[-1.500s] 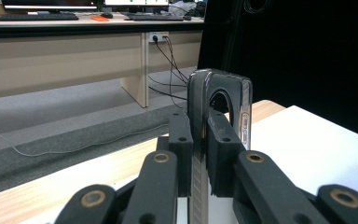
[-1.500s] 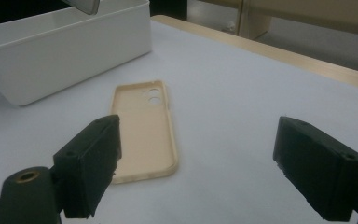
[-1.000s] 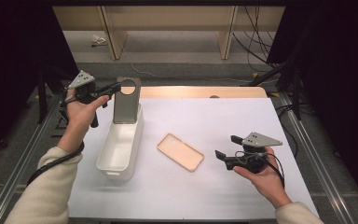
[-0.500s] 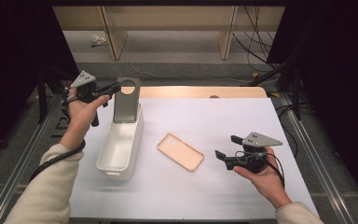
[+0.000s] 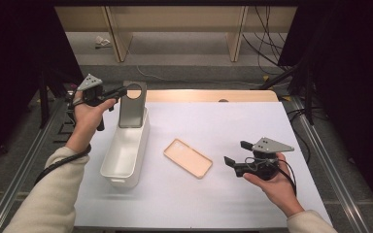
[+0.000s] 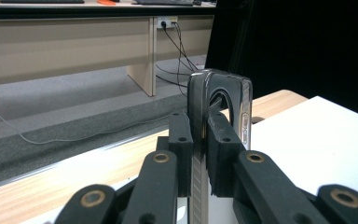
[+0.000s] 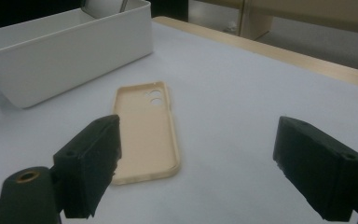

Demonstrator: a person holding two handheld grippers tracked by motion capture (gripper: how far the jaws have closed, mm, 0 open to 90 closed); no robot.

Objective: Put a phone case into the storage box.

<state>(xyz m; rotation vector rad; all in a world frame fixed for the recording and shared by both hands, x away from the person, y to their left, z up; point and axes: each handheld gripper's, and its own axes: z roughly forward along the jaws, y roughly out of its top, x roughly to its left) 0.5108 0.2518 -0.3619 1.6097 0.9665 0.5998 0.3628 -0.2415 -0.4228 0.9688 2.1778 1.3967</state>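
My left gripper (image 5: 121, 91) is shut on the upper edge of a dark grey phone case (image 5: 132, 107) with a round camera hole, holding it upright over the far end of a long white bin (image 5: 121, 158). In the left gripper view its jaws pinch the case's thin side wall (image 6: 196, 140). A beige phone case (image 5: 187, 158) lies flat, hollow side up, on the white table. My right gripper (image 5: 235, 154) hovers right of it, jaws open and pointing left at the beige case (image 7: 144, 130), with nothing between them.
The white table mat (image 5: 272, 126) has a wooden strip (image 5: 209, 95) along its far edge. Metal rails (image 5: 24, 165) run down both sides of the table. Wooden furniture legs and cables (image 5: 267, 43) stand on the floor beyond.
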